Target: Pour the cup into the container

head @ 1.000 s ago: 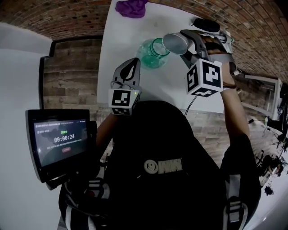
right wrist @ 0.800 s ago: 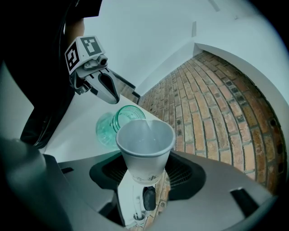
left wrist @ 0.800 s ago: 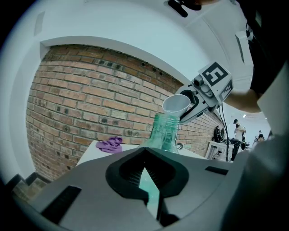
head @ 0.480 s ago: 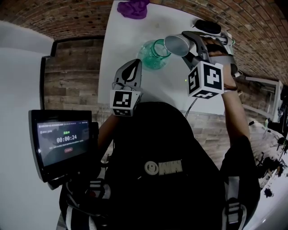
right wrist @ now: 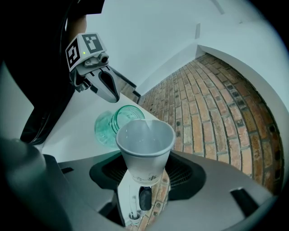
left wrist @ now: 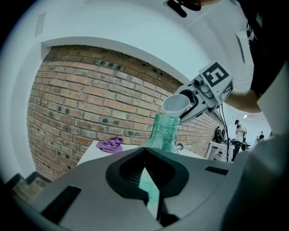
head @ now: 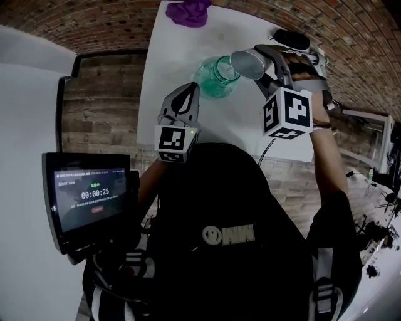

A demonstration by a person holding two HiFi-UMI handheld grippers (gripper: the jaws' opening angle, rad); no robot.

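A green glass jar point(head: 216, 76) stands on the white table point(head: 182, 50). My right gripper point(head: 266, 59) is shut on a pale paper cup point(head: 247, 64) and holds it tipped, its rim just above the jar's mouth. In the right gripper view the cup point(right wrist: 145, 144) sits between the jaws, with a creased lip turned toward the jar point(right wrist: 117, 124). Whether liquid runs out, I cannot tell. My left gripper point(head: 185, 94) hovers just in front of the jar, shut and holding nothing. In the left gripper view the jar point(left wrist: 166, 133) rises beyond the closed jaws, with the cup point(left wrist: 176, 104) over it.
A purple cloth point(head: 191, 11) lies at the table's far end. A dark object point(head: 291, 39) rests at the far right edge. A screen with a timer point(head: 88, 200) hangs low on the left. Brick surrounds the table.
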